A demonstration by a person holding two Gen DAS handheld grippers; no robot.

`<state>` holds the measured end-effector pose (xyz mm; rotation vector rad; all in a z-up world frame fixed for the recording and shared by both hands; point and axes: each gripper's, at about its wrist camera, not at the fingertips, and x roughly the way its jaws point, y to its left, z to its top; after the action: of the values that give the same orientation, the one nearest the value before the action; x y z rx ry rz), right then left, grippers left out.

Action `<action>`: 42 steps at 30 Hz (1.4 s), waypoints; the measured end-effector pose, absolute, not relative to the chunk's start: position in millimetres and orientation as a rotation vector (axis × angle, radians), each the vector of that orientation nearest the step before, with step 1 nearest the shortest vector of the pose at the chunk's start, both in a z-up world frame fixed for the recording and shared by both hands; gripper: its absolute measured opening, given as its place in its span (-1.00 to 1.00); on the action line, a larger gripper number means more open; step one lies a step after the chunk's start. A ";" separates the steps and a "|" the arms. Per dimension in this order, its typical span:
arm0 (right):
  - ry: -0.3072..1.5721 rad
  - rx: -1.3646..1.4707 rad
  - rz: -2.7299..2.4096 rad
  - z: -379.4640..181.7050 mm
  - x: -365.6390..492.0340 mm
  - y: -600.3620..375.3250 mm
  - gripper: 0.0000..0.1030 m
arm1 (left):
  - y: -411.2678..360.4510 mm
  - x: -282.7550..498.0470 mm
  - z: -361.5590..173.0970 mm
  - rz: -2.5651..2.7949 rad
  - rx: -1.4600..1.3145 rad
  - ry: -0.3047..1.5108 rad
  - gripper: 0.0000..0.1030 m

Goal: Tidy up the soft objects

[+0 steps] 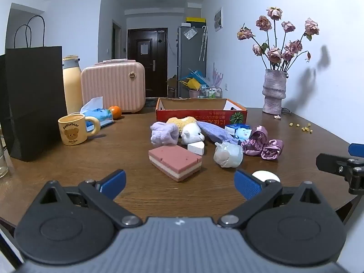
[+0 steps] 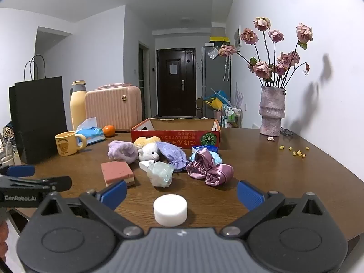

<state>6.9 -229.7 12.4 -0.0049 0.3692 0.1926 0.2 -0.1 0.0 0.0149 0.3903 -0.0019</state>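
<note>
Left tool [image 1: 179, 182]: spread to full width, nothing between the blue pads, hovering low over the brown desk [image 1: 95, 166]. Just ahead, a pink layered sponge [image 1: 175, 162] lying flat on the desk, apart from both pads. To its right, a crumpled clear-white bag [image 1: 228, 154]; nearer the right pad, a white round puck [image 1: 266, 176], partly hidden behind that pad.

Right tool [image 2: 180, 194]: likewise wide open, gripping nothing. White round puck sitting on the desk between the two spread fingers, touching neither as far as can be told.

Further out, a loose heap of soft things in front of a red cardboard box [image 1: 200, 113]: lilac fluffy headband [image 1: 164, 133], white plush toy [image 1: 192, 133], yellow fuzzy piece [image 1: 182, 121] behind the plush, lavender drawstring pouch [image 1: 215, 132], white wedge block [image 1: 196, 147], blue packet [image 1: 238, 130], and shiny purple satin scrunchies [image 1: 264, 144] at the right end. Box open at the top, contents not visible.

Off to the left: yellow bear mug [image 1: 74, 130], blue tissue pack [image 1: 97, 113], orange [image 1: 114, 111], pink ribbed case [image 1: 113, 85], cream bottle [image 1: 71, 82], black paper bag [image 1: 31, 100]. Off to the right: grey vase of dried pink roses [image 1: 274, 91] by the wall, small yellow crumbs [image 1: 302, 127] scattered on the desk.
</note>
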 end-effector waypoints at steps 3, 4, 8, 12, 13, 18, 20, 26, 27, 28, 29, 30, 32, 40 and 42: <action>0.370 -0.001 0.193 12.4 7.0 -229.9 1.00 | -2.4 -0.1 0.3 -0.002 0.015 0.393 1.00; 0.367 -0.001 0.193 12.4 6.9 -229.9 1.00 | 1.3 2.4 0.6 -0.006 -0.004 0.400 1.00; 0.364 -0.002 0.193 12.4 6.7 -230.0 1.00 | -1.7 2.1 3.4 -0.005 -0.002 0.397 1.00; 0.364 -0.003 0.193 12.2 6.4 -229.9 1.00 | -2.3 1.5 3.2 -0.006 0.000 0.394 1.00; 0.363 -0.002 0.194 12.1 6.4 -230.0 1.00 | -3.1 1.5 3.6 -0.006 0.000 0.394 1.00; 0.362 -0.003 0.193 11.8 6.1 -230.1 1.00 | -2.2 1.7 4.2 -0.007 -0.002 0.395 1.00; 0.363 -0.003 0.193 11.6 6.2 -230.1 1.00 | 0.2 2.1 1.8 -0.009 -0.005 0.394 1.00; 0.362 -0.003 0.193 11.4 5.8 -230.2 1.00 | -0.1 1.2 0.8 -0.007 -0.002 0.393 1.00; 0.361 -0.003 0.194 11.5 5.9 -230.3 1.00 | 0.1 1.1 0.9 -0.007 -0.002 0.394 1.00; 0.362 -0.004 0.193 11.3 5.8 -230.2 1.00 | 0.2 1.2 0.9 -0.007 -0.003 0.394 1.00; 0.361 -0.004 0.193 11.3 5.9 -230.3 1.00 | 0.3 1.1 0.9 -0.007 -0.002 0.394 1.00; 0.362 -0.003 0.193 11.3 5.7 -230.2 1.00 | -0.1 1.1 0.9 -0.007 -0.002 0.394 1.00; 0.361 -0.004 0.193 11.3 5.5 -230.2 1.00 | 0.3 1.1 0.9 -0.008 -0.002 0.393 1.00; 0.360 -0.005 0.192 11.5 4.9 -229.8 1.00 | 0.7 1.3 0.9 -0.008 -0.001 0.393 1.00; 0.360 -0.005 0.193 11.6 4.9 -229.8 1.00 | 0.8 1.1 1.1 -0.010 -0.002 0.392 1.00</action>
<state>4.9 -229.8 11.6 -0.0050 0.3599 0.1927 1.1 0.8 1.1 -0.0019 0.3920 -0.0100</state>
